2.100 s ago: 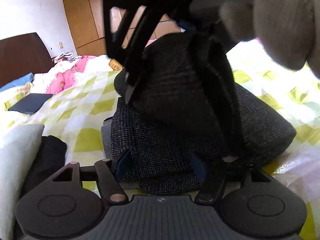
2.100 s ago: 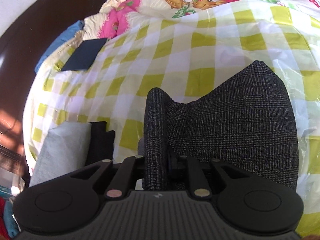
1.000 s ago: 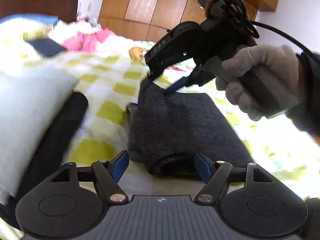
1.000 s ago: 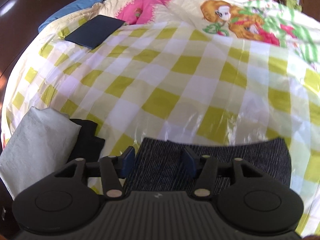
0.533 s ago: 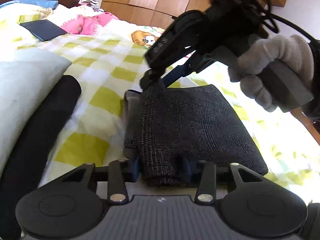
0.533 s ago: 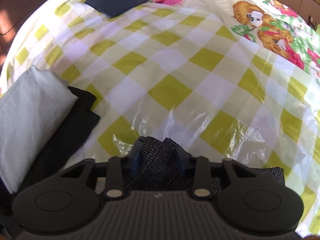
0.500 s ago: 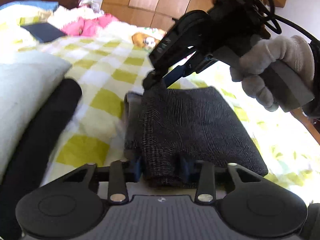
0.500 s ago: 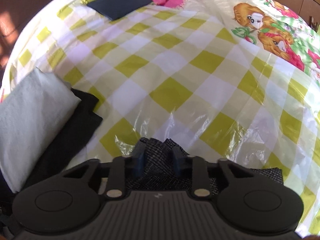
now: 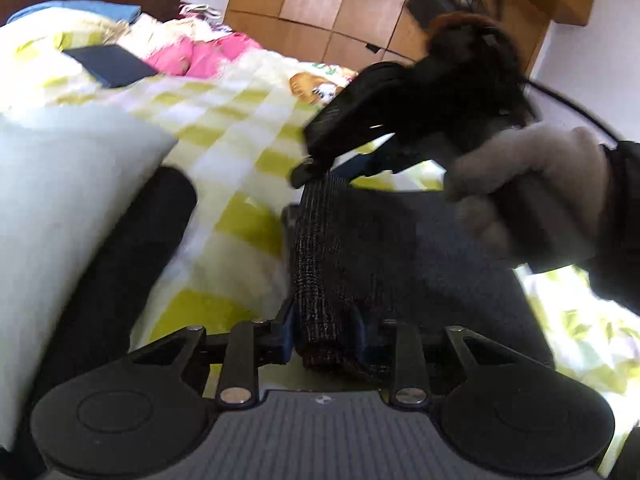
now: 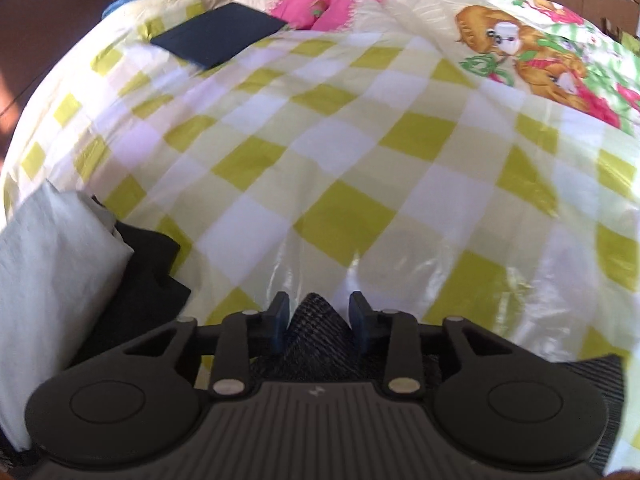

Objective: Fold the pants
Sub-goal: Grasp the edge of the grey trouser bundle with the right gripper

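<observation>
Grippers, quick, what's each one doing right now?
Left gripper: shut on the folded pants.
Right gripper: pants fabric between its jaws, which just opened a little; grip unclear.

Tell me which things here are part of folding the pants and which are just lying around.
Part of the job: dark tweed pants, left gripper, right gripper.
Lying about: white folded cloth, black garment, dark blue flat item, checked bedcover.
</observation>
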